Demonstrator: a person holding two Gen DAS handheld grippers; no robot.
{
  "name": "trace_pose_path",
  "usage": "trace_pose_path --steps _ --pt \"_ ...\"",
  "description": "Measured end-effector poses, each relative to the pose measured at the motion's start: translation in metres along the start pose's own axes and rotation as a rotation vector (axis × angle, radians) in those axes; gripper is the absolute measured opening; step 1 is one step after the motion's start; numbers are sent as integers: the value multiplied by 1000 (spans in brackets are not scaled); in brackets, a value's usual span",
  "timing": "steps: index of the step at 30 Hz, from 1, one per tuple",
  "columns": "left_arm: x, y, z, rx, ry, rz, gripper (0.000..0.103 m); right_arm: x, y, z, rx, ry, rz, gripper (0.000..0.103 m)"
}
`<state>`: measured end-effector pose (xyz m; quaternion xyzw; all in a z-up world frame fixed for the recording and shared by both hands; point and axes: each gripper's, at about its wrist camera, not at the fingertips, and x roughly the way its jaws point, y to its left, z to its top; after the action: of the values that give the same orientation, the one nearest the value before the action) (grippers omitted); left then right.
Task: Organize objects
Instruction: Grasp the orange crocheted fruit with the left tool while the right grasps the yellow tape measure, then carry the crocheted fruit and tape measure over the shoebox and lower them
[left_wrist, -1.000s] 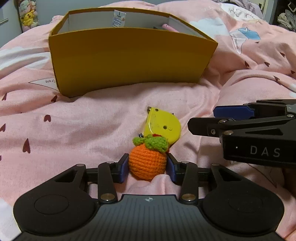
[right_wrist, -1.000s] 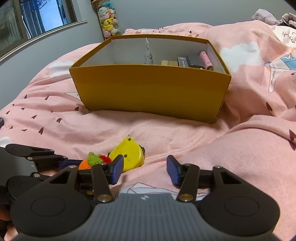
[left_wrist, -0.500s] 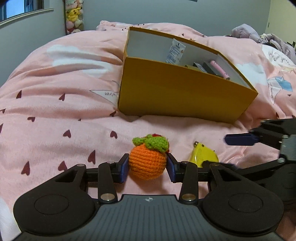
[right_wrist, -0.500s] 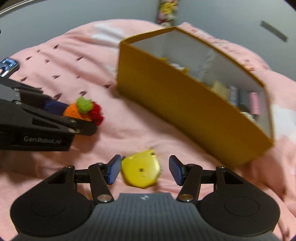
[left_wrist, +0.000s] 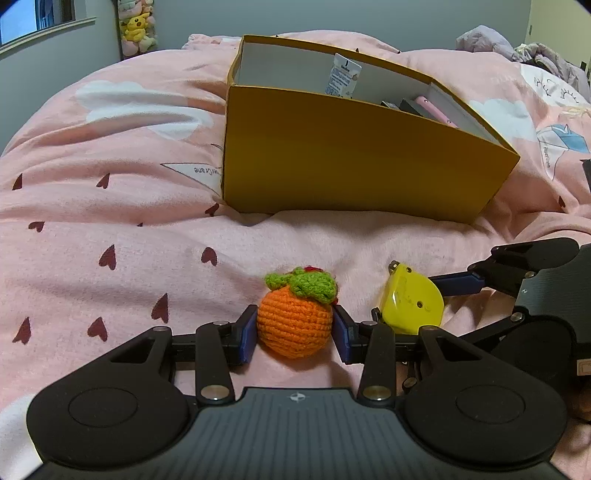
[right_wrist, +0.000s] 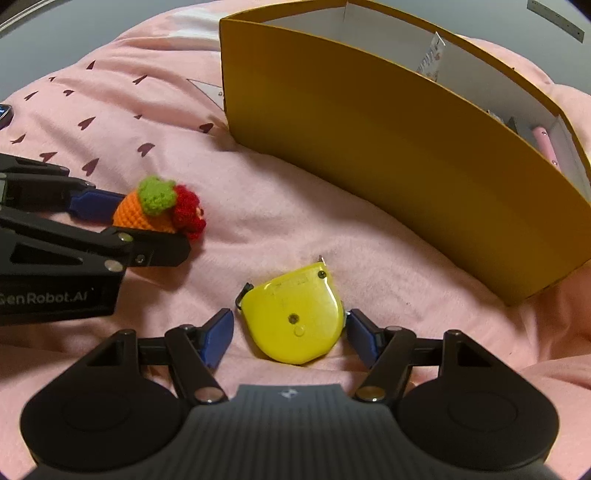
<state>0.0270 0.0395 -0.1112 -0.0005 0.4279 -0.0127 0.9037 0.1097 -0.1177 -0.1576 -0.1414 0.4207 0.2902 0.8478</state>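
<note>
My left gripper (left_wrist: 294, 332) is shut on an orange crocheted fruit (left_wrist: 293, 323) with a green leaf top, held just above the pink duvet. From the right wrist view the fruit (right_wrist: 142, 214) also has a red knitted part attached. A yellow tape measure (right_wrist: 295, 321) lies flat on the duvet between the fingers of my right gripper (right_wrist: 290, 336). Its jaws are opening; the left pad (right_wrist: 218, 332) stands clear of the case and the right pad sits close to it. The tape measure (left_wrist: 412, 304) lies just right of the fruit. A yellow cardboard box (left_wrist: 362, 162) stands open behind both.
The box (right_wrist: 388, 147) holds a white packet (left_wrist: 341, 77), a pink item (left_wrist: 432, 109) and dark items. The pink duvet (left_wrist: 110, 206) is soft and lumpy. Plush toys (left_wrist: 136, 29) sit at the back left, a heap of clothes (left_wrist: 517, 48) at the back right.
My right gripper rolled and came down over the tape measure, which now lies between its widening fingers. My left gripper kept the fruit and turned, so the box moved right in its view.
</note>
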Motion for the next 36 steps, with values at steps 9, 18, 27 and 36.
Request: trace_pose_path --steps 9,18,27,36 --pt "1 -3 0 20 4 15 48 -6 10 -9 -45 -34 -34 62" --pt "-11 -7 -1 35 -40 12 47 -31 3 -13 -21 -126 -48 61" --pt "-30 -6 17 -20 -62 -49 47 -57 3 -2 3 -236 -83 61" --pt "-50 -5 65 -79 -111 -100 47 -95 -9 30 0 -372 -106 61"
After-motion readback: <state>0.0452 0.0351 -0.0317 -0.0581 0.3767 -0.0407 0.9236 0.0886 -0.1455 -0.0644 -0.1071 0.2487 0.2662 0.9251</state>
